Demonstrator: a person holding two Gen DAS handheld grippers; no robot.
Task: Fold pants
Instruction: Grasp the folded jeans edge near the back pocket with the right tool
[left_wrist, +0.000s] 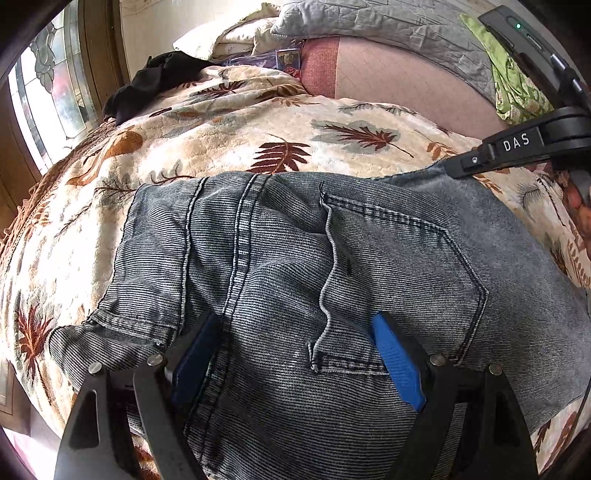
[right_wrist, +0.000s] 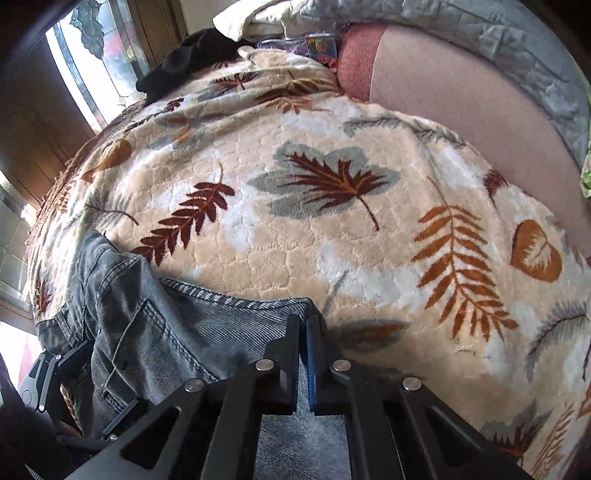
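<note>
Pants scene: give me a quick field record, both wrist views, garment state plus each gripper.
garment: grey denim pants, back pocket side up
surface: leaf-print blanket on a bed
left gripper: open, fingers astride the seat of the pants, nothing pinched
right gripper: shut on the pants' far edge, denim between the pads
background: black garment, grey quilt, both near the head of the bed
fold status: cannot tell from these views

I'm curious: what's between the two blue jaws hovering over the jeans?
In the left wrist view, the left gripper stands open over the jeans; between its jaws lies denim with a loose thread beside the back pocket.
</note>
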